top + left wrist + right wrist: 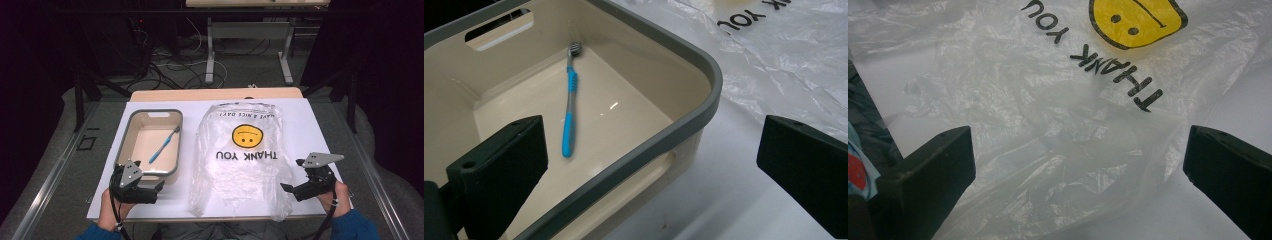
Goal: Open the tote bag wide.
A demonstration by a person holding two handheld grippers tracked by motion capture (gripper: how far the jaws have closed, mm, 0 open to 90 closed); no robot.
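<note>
Looking down from the high view, we see a white table [310, 125] bearing a beige tub [131, 131] on the left and a clear plastic bag [240, 175] in the middle, printed with a yellow smiley and "THANK YOU". A blue toothbrush [164, 145] lies diagonally on the tub floor, head toward the far right corner. We hold the left gripper [152, 192] just beside the tub's near edge and the right gripper [290, 189] at the bag's near right corner; both rest low, close to the table's near edge.

In the left gripper view, the jaws stand wide apart with nothing between them, straddling the tub's grey rim [704, 115]; the toothbrush [569, 112] lies beyond, untouched. In the right gripper view, the jaws are likewise spread and empty, with the crumpled bag [1048, 150] lying flat under and ahead of them.

We judge the work to be at its start: the likely aim is to put the toothbrush into the bag, yet the bag lies flat and unopened. Opening it, lifting the brush, and inserting it all remain.
</note>
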